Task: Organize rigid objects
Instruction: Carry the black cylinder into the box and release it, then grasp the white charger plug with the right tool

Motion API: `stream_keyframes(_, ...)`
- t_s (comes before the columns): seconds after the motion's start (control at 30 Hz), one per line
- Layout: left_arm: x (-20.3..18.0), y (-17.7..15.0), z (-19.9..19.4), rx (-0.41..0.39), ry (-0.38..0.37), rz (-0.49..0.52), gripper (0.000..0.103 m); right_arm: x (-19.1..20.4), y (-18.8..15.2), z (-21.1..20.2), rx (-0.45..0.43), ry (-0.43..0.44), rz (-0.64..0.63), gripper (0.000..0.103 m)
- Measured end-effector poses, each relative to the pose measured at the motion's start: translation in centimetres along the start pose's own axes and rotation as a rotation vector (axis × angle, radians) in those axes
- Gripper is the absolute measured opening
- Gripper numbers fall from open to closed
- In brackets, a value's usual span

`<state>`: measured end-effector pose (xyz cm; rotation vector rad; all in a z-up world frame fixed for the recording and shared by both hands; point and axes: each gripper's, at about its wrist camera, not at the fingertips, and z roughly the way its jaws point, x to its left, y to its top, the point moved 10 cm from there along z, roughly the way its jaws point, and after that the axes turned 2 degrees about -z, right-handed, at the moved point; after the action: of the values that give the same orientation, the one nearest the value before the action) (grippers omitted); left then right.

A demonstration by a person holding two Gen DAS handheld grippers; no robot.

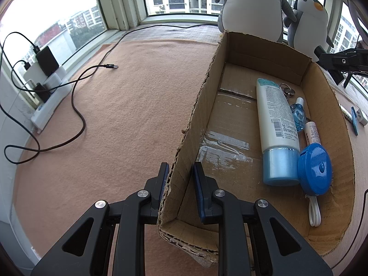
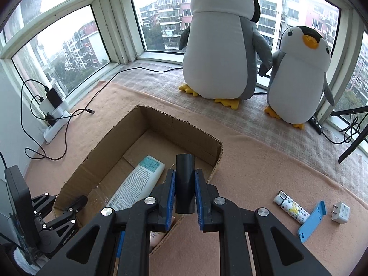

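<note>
Left wrist view showed the cardboard box (image 1: 260, 53) floor with lotion tube (image 1: 277, 124) and blue tape measure (image 1: 315, 169), left gripper (image 1: 180, 172) clamped on its wall; right wrist view alone showed the right gripper (image 2: 185, 184) pinching a black cylinder (image 2: 184, 181) above the box's near corner.

The left gripper (image 1: 180, 181) points steeply downward, its two blue-padded fingers (image 1: 199, 179) closed on the torn wall of the cardboard box (image 1: 197, 115), one pad on the outer face and the other on the inner face, near the box's close corner. The right gripper (image 2: 185, 192) also tilts downward and forward, its jaws clamped on a dark cylinder (image 2: 184, 184) that stands upright between the pads and sticks out beyond the fingertips. In the right wrist view, the left gripper shows low on the far left, gripping the box edge. In the left wrist view, the right gripper's black frame reaches in from the upper right.
</note>
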<state>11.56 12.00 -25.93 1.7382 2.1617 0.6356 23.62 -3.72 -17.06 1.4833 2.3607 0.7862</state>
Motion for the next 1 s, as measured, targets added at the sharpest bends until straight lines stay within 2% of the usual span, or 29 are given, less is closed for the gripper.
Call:
stream_keyframes(0.27,0.0,0.0,0.0,0.000,0.000,0.000,0.020,1.9,0.7,1.8,0.007,-0.002,-0.019,0.015)
stream_keyframes(0.63,0.0,0.0,0.0,-0.001,0.000,0.001,0.020,2.4,0.7,2.8,0.010,-0.014,-0.037,0.015)
stream_keyframes(0.7,0.0,0.0,0.0,-0.001,0.000,0.000,0.020,2.5,0.8,2.7,0.006,-0.013,-0.042,0.028)
stream_keyframes(0.73,0.0,0.0,0.0,-0.001,0.001,0.000,0.020,2.5,0.8,2.6,0.002,-0.012,-0.042,0.048)
stream_keyframes(0.77,0.1,0.0,0.0,-0.001,0.001,0.001,0.020,2.5,0.9,2.4,-0.008,-0.017,-0.042,0.063)
stream_keyframes(1.0,0.1,0.0,0.0,-0.001,0.001,0.001,0.020,1.5,1.0,1.5,-0.029,-0.033,-0.024,0.064)
